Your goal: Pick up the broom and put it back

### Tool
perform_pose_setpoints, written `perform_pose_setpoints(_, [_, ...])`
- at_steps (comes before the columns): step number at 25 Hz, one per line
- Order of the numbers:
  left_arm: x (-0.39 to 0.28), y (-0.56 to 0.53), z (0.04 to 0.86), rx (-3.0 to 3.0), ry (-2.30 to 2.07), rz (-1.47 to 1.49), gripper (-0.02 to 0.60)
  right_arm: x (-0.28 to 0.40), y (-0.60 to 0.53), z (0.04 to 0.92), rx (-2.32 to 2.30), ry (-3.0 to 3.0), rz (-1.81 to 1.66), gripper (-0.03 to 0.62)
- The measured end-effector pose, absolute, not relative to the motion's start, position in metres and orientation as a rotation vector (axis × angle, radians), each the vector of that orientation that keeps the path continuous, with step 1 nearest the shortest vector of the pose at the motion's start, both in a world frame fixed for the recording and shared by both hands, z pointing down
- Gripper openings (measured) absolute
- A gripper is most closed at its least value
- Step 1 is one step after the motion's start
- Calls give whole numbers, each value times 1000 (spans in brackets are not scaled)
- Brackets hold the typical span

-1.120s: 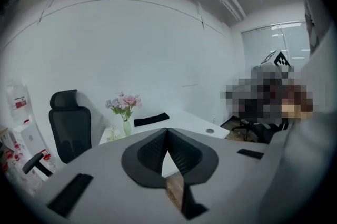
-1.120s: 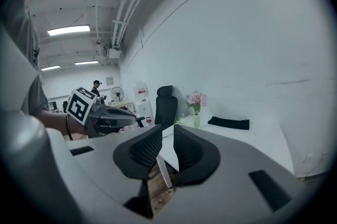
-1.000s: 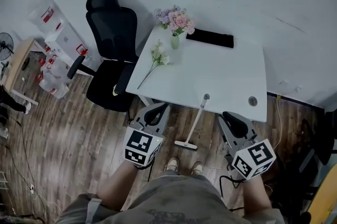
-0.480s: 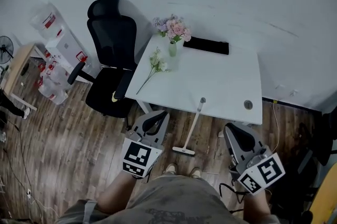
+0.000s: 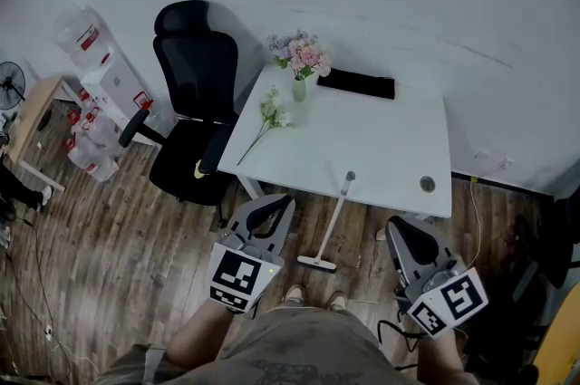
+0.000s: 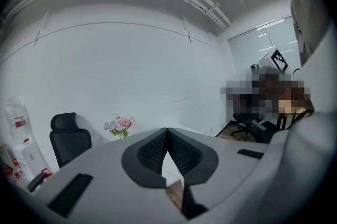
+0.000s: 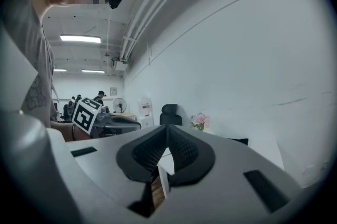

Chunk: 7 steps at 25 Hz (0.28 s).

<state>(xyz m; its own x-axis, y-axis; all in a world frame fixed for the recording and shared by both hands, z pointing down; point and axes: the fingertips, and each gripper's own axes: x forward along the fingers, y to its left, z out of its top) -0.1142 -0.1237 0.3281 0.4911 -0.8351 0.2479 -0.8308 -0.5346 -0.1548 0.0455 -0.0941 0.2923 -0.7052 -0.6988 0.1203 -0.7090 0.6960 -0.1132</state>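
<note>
The broom (image 5: 333, 220) has a thin pale handle and a small flat head. It leans against the front edge of the white table (image 5: 381, 148), with its head on the wooden floor. My left gripper (image 5: 283, 202) hovers just left of the handle, apart from it, jaws shut and empty. The left gripper (image 6: 167, 131) points over the table toward the wall. My right gripper (image 5: 395, 222) hangs to the right of the broom, also shut with nothing in it. In its own view the right gripper (image 7: 167, 128) shows its pads pressed together.
A black office chair (image 5: 195, 102) stands left of the table. On the table are a vase of flowers (image 5: 299, 66), a loose flower stem (image 5: 267, 111) and a black flat object (image 5: 356, 84). Boxes (image 5: 100, 84) line the left wall. My shoes (image 5: 313, 291) are behind the broom head.
Both grippers have drifted slightly toward me in the head view, the right one also outward to the right. The broom leans at the table as before.
</note>
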Motion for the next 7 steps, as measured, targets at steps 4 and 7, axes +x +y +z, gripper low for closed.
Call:
perform_pose_setpoints(4, [-110,-121,315,-2683,1473,-444,15,50,-97,283,1222,-2848,216,38])
perform_pose_setpoints(7, [-109,-122,312,-2681,1458,-433,15,50,-100,279,1238,-2871,250,38])
